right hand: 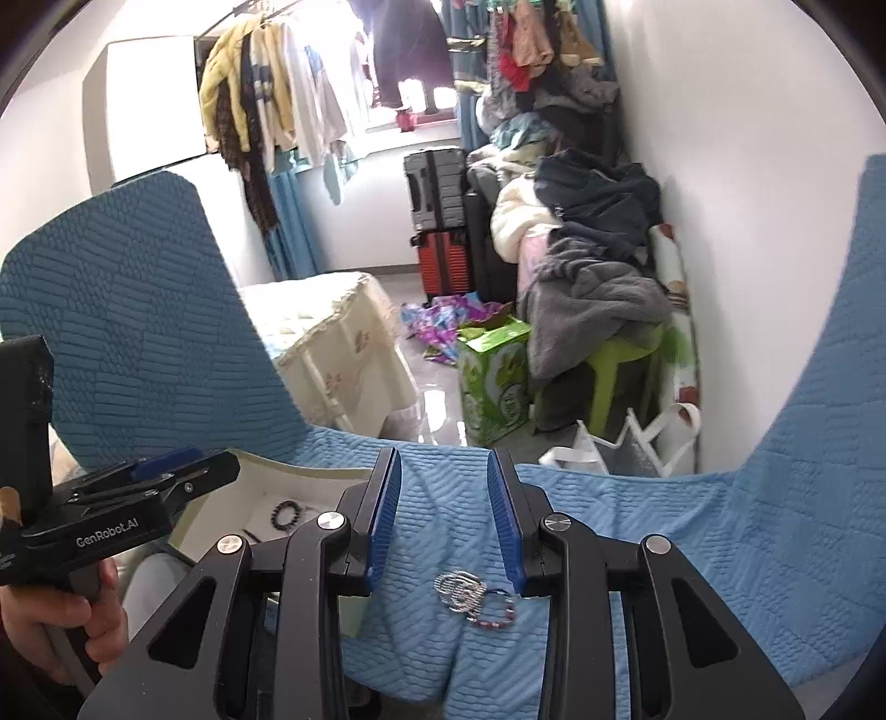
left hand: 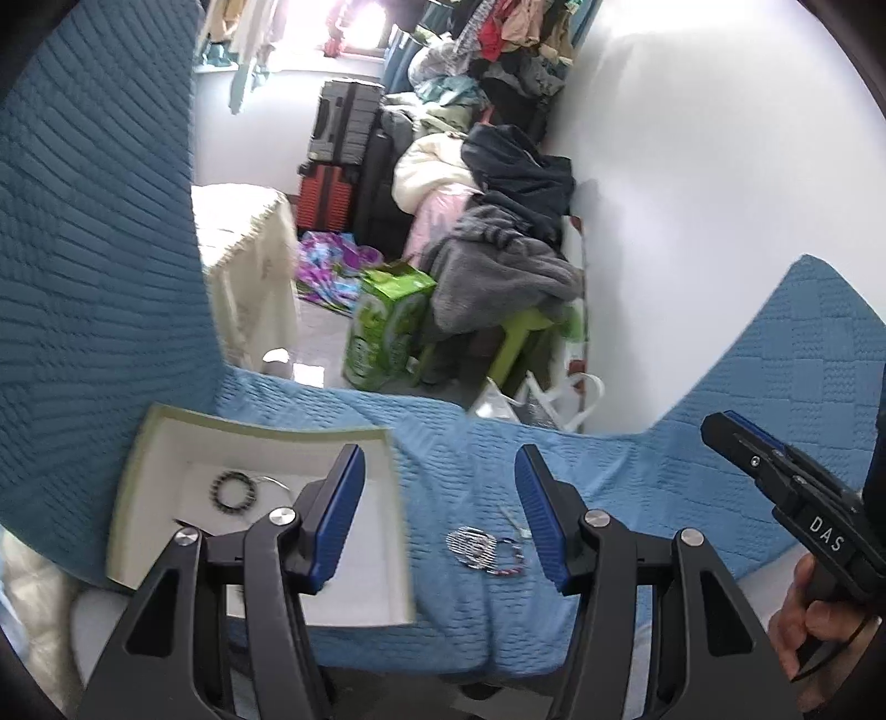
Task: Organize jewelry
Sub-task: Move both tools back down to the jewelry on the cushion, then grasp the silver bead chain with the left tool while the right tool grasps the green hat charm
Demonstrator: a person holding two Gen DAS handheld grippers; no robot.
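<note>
Both fisheye views are brightly lit by daylight from a window (left hand: pixel 360 27) at the far end of the room, which is blown out to white glare. Straight lines are bent near the dark circular borders. Slight motion blur is seen on the white box (left hand: pixel 166 443) and floor clutter.

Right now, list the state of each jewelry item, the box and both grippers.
Shallow white open-top box: lidless, resting on the blue quilted cover.
Dark beaded bracelet: inside the box.
Silver coiled bracelet: on the cover, outside the box.
Red-and-white beaded bracelet: on the cover, touching the silver one.
Left gripper: open, empty.
Right gripper: open, empty.
</note>
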